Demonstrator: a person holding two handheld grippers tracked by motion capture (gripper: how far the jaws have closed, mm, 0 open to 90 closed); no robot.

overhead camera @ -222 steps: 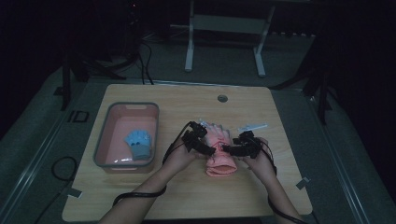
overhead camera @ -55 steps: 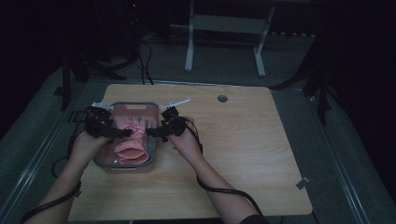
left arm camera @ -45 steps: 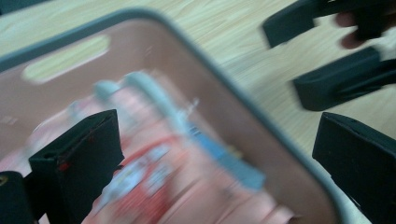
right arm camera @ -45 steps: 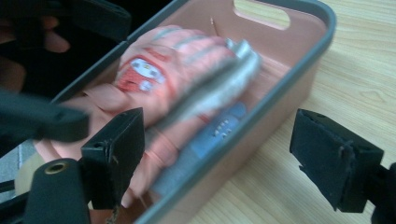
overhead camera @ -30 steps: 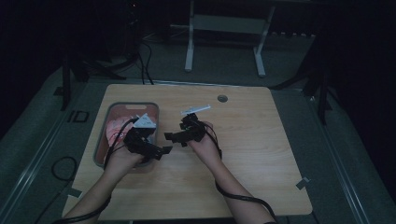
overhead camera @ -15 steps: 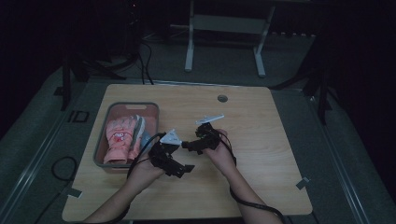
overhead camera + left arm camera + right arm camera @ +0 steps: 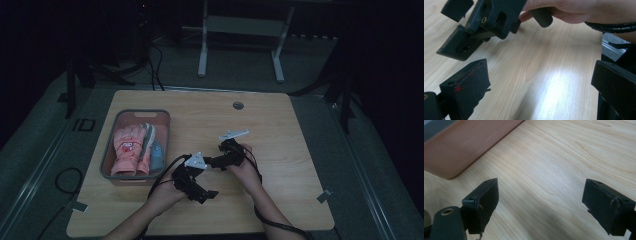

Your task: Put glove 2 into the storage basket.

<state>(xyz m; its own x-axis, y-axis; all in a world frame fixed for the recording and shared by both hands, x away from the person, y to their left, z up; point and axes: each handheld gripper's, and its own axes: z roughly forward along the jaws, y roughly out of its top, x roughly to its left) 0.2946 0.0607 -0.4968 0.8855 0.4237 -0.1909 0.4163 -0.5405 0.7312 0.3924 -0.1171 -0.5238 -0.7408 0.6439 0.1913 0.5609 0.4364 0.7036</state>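
A pink bin (image 7: 142,113) stands on the left of the wooden table (image 7: 280,130). A pair of pink gloves (image 7: 127,150) lies inside it, with a blue glove (image 7: 156,156) beside them. My left gripper (image 7: 202,190) hovers over the table right of the bin, near the front. In the left gripper view it (image 7: 539,75) is open over bare wood, and the right gripper (image 7: 474,27) and its hand cross the top of that view. My right gripper (image 7: 212,161) points left toward the bin. In the right gripper view it (image 7: 541,192) is open and holds nothing, with the bin wall (image 7: 461,152) at upper left.
A round grommet (image 7: 238,105) sits near the table's far edge. Cables trail from both grippers over the front edge. A white metal stand (image 7: 240,30) is on the floor behind the table. Tape marks two front corners of the table.
The pink gloves, carried from the table's middle to the bin, now lie in it. Both grippers have pulled away to the right and toward the front, open with nothing in them.
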